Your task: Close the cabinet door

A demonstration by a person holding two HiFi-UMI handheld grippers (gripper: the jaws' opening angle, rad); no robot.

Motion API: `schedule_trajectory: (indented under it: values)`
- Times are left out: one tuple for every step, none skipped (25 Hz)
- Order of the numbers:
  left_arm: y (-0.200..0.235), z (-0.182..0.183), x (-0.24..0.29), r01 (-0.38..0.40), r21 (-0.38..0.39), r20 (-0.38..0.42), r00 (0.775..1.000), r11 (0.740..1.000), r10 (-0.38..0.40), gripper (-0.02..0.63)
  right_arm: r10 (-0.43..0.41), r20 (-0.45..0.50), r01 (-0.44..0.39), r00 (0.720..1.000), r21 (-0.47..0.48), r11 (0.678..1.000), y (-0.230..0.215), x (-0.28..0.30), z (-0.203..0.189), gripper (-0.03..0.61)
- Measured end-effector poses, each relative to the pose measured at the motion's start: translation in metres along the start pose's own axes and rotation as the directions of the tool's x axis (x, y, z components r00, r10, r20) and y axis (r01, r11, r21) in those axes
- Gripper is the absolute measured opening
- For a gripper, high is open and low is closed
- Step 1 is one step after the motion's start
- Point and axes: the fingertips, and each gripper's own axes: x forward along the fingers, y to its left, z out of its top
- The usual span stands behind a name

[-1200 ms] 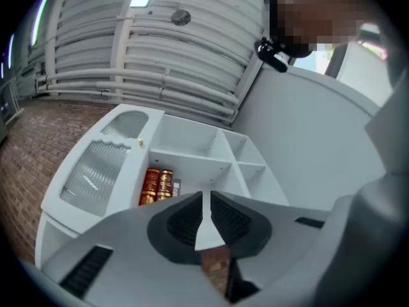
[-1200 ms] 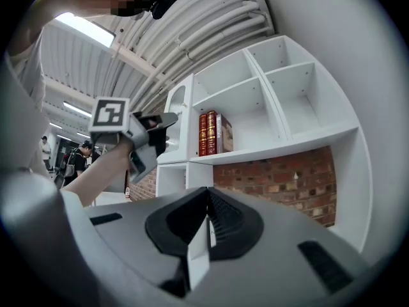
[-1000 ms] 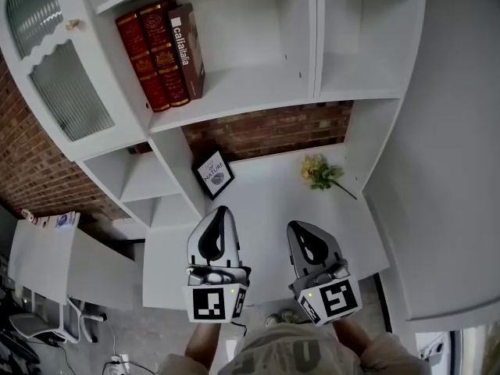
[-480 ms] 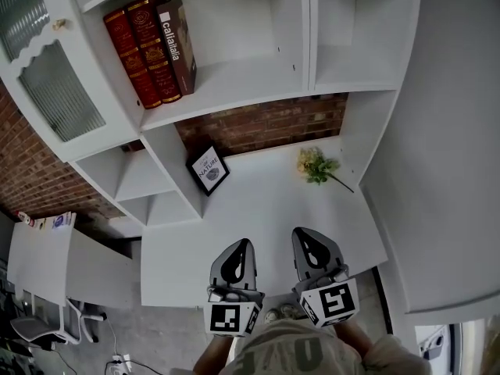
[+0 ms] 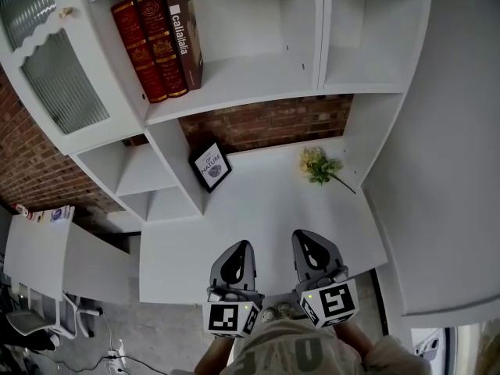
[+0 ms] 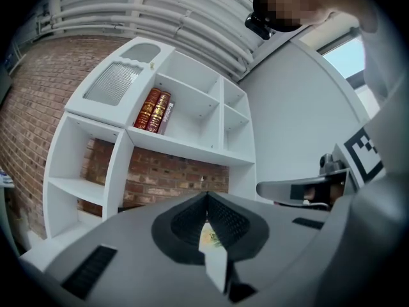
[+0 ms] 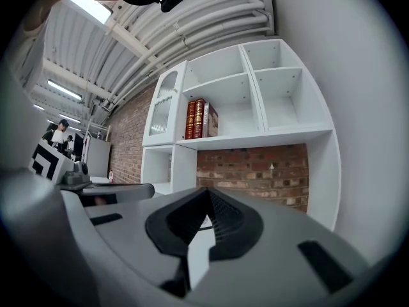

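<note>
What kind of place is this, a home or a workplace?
Probably a workplace or studio with a home-style set, not a lived-in home. A white shelf unit with books stands against a brick wall, but bare pipes run under the ceiling and a desk stands beside it.

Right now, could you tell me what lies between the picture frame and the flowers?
Nothing. In the head view, the desk is bare between the frame and the flowers.
</note>
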Motion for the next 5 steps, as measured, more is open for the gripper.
schedule_trajectory:
  values:
    - [0.0015,-0.0007,-0.0007,-0.003,0.003,-0.003,1.0,1.0,0.003,0.014,0.002,-0.002,-0.002,1.0,0.002,1.0,0.001,0.0004,-0.0006,0.015]
    - [0.0028,-0.0013,-0.0015,-0.006,0.004,-0.004,1.0,1.0,0.006,0.014,0.005,-0.004,-0.005,1.0,0.003,1.0,0.0021,0.0009,-0.0012,0.015]
    - [0.0041,-0.0019,-0.0023,-0.008,0.004,-0.005,1.0,1.0,0.008,0.014,0.009,-0.006,-0.009,1.0,0.003,1.0,0.0031,0.0016,-0.0017,0.015]
    - [0.0054,-0.0024,-0.003,-0.009,0.001,-0.005,1.0,1.0,0.009,0.014,0.013,-0.007,-0.013,1.0,0.003,1.0,0.0041,0.0025,-0.0021,0.015]
    - [0.0068,-0.0029,-0.0036,-0.011,-0.002,-0.005,1.0,1.0,0.011,0.014,0.017,-0.009,-0.017,1.0,0.003,1.0,0.0052,0.0034,-0.0025,0.014]
